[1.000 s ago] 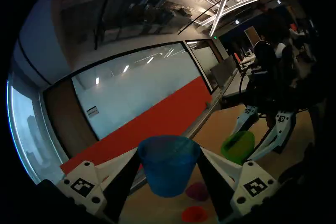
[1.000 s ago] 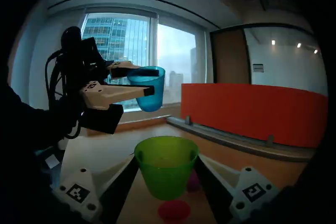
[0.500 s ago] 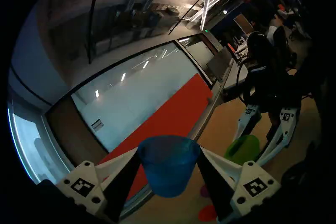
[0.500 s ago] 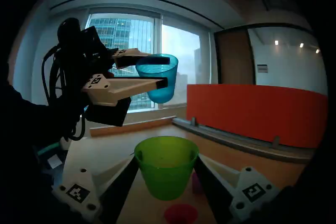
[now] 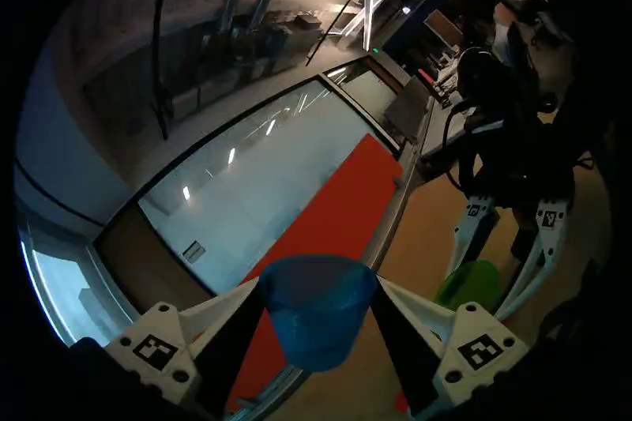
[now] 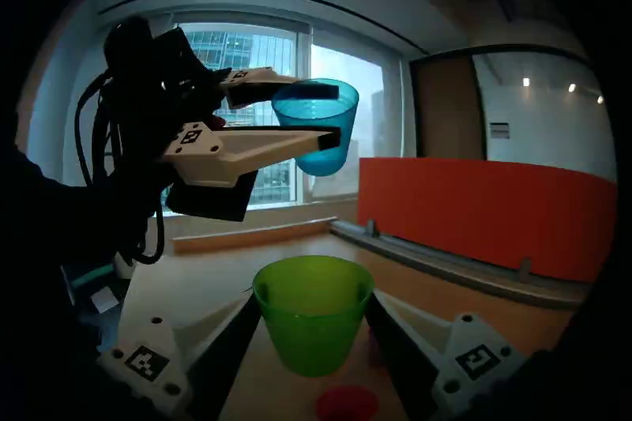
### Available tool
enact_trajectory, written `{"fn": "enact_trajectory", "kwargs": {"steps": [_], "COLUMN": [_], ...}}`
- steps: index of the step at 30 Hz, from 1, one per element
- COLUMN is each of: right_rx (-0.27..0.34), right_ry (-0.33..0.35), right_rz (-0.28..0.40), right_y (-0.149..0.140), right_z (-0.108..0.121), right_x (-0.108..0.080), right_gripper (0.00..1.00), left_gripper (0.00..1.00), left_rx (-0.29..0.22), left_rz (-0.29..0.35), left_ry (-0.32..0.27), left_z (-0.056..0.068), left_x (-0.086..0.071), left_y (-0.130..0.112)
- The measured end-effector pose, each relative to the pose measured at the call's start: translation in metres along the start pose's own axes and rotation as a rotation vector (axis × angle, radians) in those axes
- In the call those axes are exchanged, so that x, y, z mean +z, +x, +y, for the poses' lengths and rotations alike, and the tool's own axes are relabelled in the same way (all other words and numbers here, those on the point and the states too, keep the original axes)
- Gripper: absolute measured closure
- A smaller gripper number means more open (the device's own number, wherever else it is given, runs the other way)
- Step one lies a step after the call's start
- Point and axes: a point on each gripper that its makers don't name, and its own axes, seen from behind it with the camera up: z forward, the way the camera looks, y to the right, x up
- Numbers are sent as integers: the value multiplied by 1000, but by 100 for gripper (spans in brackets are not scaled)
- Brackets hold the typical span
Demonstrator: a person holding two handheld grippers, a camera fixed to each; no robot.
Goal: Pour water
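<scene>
My left gripper (image 5: 317, 314) is shut on a translucent blue cup (image 5: 317, 310), held well above the table. In the right gripper view the same blue cup (image 6: 316, 135) hangs upper centre between the left gripper's white fingers (image 6: 261, 144); it stands nearly upright, a little tilted. My right gripper (image 6: 314, 325) is shut on a translucent green cup (image 6: 314, 312), upright, lower than the blue cup and a little to one side of it. The left gripper view shows that green cup (image 5: 472, 285) at lower right, with the right gripper (image 5: 505, 263) around it.
A wooden table (image 6: 213, 279) lies below both cups. On it a small red cup (image 6: 346, 403) stands near my right gripper. An orange partition (image 6: 490, 212) runs along the table's far side, with windows (image 6: 261, 105) behind. A person's dark sleeve (image 6: 55, 223) holds the left gripper.
The left gripper has risen with the blue cup and moved nearer to above the green cup. Its view has rolled further. The right gripper and green cup have hardly moved.
</scene>
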Motion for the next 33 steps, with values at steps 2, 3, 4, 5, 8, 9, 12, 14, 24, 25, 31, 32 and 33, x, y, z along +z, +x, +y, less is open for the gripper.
{"fn": "enact_trajectory", "kwargs": {"steps": [2,3,4,5,8,9,12,14,24,25,31,32,33], "right_rx": [-1,-2,-2,-2,-5,-6,-7,-8,-12,-13,-13,-14,-15], "right_ry": [1,2,3,4,7,8,10,12,15,15,16,16,15], "right_rz": [0,1,1,1,2,2,3,3,4,4,5,5,5], "right_y": [0,0,0,0,1,1,3,3,4,4,4,5,5], "right_z": [0,0,-1,-1,-2,-3,-3,-4,-5,-5,-5,-5,-5], "right_x": [1,2,2,2,4,4,5,6,7,7,7,7,7], "right_gripper": [10,10,10,10,10,10,10,10,10,10,10,10,10], "left_gripper": [13,13,13,13,13,13,13,13,13,13,13,13,13], "left_rx": [16,24,31,40,65,73,96,109,156,161,188,192,196], "left_rz": [0,0,0,0,-1,-1,-2,-3,0,0,0,1,2], "left_ry": [-1,-1,-1,0,4,5,9,11,18,18,22,22,22], "left_z": [1,1,1,2,1,1,1,0,-1,-1,-1,-1,-1], "left_x": [1,2,2,3,5,6,5,5,6,6,5,5,4], "left_y": [1,2,2,2,3,3,3,3,8,8,10,10,10]}}
